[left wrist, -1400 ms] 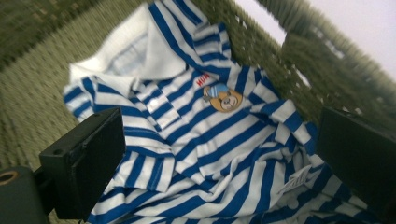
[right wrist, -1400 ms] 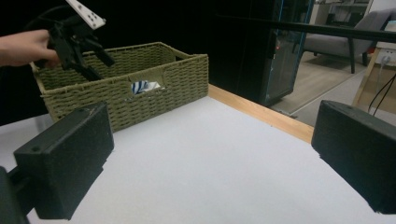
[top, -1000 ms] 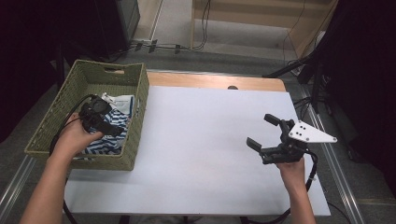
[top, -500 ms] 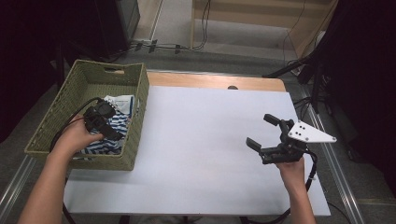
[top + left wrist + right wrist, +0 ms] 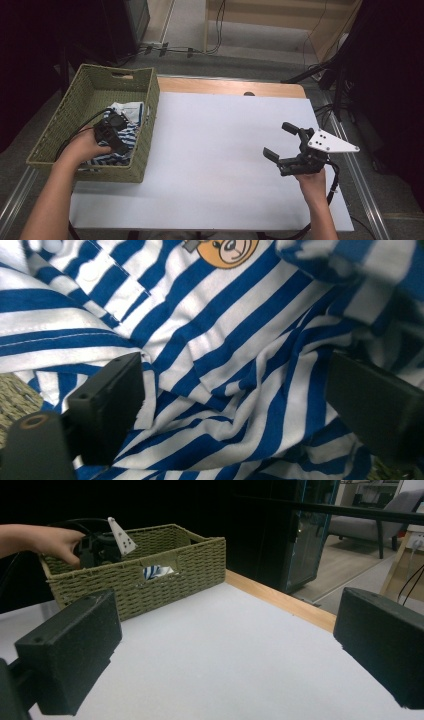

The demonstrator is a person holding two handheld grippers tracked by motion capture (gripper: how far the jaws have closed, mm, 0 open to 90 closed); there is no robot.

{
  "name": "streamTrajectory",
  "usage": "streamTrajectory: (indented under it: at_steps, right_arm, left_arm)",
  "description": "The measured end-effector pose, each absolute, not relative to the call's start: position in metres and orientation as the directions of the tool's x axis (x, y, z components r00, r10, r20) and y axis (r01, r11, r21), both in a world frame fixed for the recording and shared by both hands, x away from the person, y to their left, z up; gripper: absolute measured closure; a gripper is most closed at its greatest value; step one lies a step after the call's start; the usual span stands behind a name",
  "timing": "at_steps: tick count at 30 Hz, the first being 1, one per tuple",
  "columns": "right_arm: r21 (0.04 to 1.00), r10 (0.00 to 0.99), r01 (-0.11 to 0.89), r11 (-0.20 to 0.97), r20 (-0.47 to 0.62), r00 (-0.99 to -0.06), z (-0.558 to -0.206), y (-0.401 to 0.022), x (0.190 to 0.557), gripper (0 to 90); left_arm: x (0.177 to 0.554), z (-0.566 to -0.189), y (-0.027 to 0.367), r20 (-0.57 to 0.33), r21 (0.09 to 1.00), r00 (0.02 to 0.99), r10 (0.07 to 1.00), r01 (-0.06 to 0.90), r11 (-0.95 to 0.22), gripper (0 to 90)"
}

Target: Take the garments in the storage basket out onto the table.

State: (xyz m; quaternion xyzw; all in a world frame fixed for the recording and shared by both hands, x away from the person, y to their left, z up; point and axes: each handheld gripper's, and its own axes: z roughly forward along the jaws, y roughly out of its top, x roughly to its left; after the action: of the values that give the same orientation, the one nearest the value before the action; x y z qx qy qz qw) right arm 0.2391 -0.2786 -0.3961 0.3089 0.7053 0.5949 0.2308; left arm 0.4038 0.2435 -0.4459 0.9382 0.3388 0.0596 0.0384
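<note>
The left gripper (image 5: 116,136) is down in the basket (image 5: 150,107), its jaws wide but just been closing, with folds of the striped shirt (image 5: 235,365) bunched between the fingers (image 5: 107,405) and not yet pinched. The right gripper (image 5: 289,145) hangs above the table (image 5: 210,150), jaws apart and empty. The shirt remains to be gripped and lifted out.

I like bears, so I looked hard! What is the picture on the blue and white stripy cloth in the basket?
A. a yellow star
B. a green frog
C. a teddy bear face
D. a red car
C: the left gripper view shows a brown teddy bear face printed on the striped cloth, which lies in the woven basket under the left gripper.
</note>
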Motion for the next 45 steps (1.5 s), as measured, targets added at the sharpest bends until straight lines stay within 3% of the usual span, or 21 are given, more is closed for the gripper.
streamTrajectory:
  at_steps: [7,20,25,28,30,32,34,39,45]
  right_arm:
    - [0.982,0.710,0.158,0.099,0.041,-0.703,-0.396,-0.279,0.239,0.0]
    - [0.981,0.707,0.162,0.107,0.039,-0.706,-0.397,-0.278,0.240,0.0]
    - [0.980,0.706,0.166,0.109,0.041,-0.707,-0.397,-0.276,0.240,0.0]
    - [0.980,0.706,0.165,0.108,0.041,-0.707,-0.397,-0.276,0.240,0.0]
    - [0.980,0.707,0.168,0.112,0.040,-0.706,-0.397,-0.276,0.240,0.0]
    - [0.979,0.708,0.168,0.113,0.040,-0.705,-0.397,-0.276,0.240,0.0]
    - [0.979,0.707,0.168,0.111,0.041,-0.706,-0.397,-0.276,0.240,0.0]
    - [0.979,0.707,0.168,0.113,0.039,-0.706,-0.397,-0.275,0.240,0.0]
    - [0.979,0.708,0.167,0.113,0.039,-0.706,-0.397,-0.276,0.240,0.0]
  left_arm:
    - [0.406,-0.456,0.242,0.054,0.060,0.773,0.632,0.629,-0.775,16.7]
    - [0.412,-0.459,0.245,0.014,0.050,0.769,0.639,0.638,-0.768,26.3]
    - [0.413,-0.457,0.248,-0.005,0.057,0.764,0.646,0.645,-0.762,39.9]
    - [0.413,-0.456,0.246,0.003,0.053,0.762,0.647,0.646,-0.761,43.5]
    - [0.411,-0.454,0.243,0.019,0.050,0.769,0.639,0.638,-0.768,49.3]
    - [0.410,-0.453,0.240,0.019,0.046,0.780,0.626,0.624,-0.780,60.6]
    - [0.408,-0.453,0.237,0.020,0.037,0.783,0.622,0.621,-0.783,62.9]
    - [0.410,-0.452,0.238,-0.036,0.030,0.769,0.638,0.639,-0.769,79.0]
    - [0.412,-0.449,0.241,-0.062,0.028,0.735,0.675,0.678,-0.735,82.2]
